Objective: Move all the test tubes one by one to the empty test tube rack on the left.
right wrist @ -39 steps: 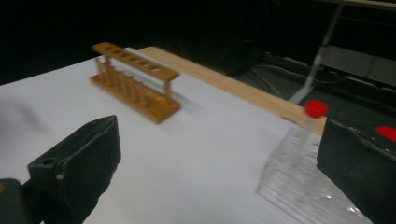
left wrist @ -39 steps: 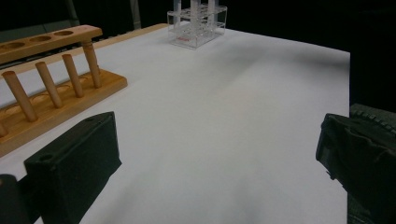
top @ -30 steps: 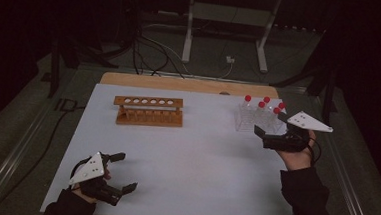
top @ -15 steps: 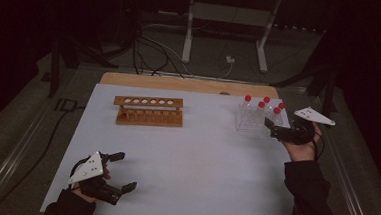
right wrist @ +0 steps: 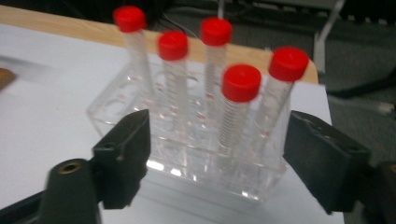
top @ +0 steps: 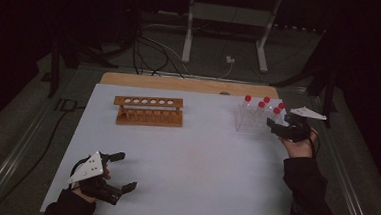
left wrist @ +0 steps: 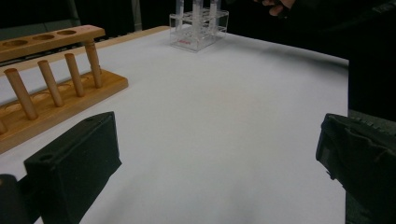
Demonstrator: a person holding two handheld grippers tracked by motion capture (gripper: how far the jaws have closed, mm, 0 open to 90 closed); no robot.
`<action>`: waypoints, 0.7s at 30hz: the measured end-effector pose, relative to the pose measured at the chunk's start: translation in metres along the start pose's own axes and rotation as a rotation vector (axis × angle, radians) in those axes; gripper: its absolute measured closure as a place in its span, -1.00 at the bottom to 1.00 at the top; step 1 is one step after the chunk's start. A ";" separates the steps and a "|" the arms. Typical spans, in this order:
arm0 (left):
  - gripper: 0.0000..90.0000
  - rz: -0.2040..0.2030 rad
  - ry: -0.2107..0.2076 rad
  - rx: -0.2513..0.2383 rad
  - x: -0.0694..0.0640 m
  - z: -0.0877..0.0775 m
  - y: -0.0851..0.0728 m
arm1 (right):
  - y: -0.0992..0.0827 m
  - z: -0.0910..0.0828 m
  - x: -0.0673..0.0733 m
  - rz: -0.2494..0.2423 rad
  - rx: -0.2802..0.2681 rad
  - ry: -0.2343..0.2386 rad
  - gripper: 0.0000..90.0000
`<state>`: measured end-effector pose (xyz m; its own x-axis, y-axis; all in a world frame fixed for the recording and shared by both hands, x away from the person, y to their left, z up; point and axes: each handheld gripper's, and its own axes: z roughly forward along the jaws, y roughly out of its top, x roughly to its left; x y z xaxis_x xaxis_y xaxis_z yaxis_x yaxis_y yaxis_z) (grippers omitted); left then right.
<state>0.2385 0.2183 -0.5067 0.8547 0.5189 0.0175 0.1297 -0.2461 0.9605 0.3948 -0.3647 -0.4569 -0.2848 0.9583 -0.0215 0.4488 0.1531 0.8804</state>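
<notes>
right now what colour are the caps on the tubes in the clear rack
Red, all five caps on the tubes in the clear rack. The right gripper view shows them best.

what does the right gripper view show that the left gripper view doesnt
Right gripper view alone: the red caps on five tubes, and the right tool, whose jaws have just been closing, standing either side of the clear rack without touching it.

Left gripper view alone: the wooden rack with its pegs, and the left tool with jaws wide apart over bare table.

Both: the clear rack with tubes, and the white table.
</notes>
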 end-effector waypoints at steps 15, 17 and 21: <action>-0.99 0.000 -0.001 0.000 0.000 0.000 0.000 | 0.007 0.026 -0.007 0.049 0.096 -0.046 0.29; -0.99 -0.001 -0.002 -0.001 0.000 0.000 0.000 | 0.007 0.029 -0.007 0.048 0.097 -0.053 0.35; -0.99 0.000 -0.001 0.000 0.000 0.000 0.000 | 0.007 0.034 -0.007 0.044 0.101 -0.065 0.45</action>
<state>0.2386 0.2181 -0.5070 0.8552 0.5180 0.0169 0.1300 -0.2461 0.9605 0.4285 -0.3624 -0.4663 -0.2091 0.9778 -0.0168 0.5438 0.1305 0.8290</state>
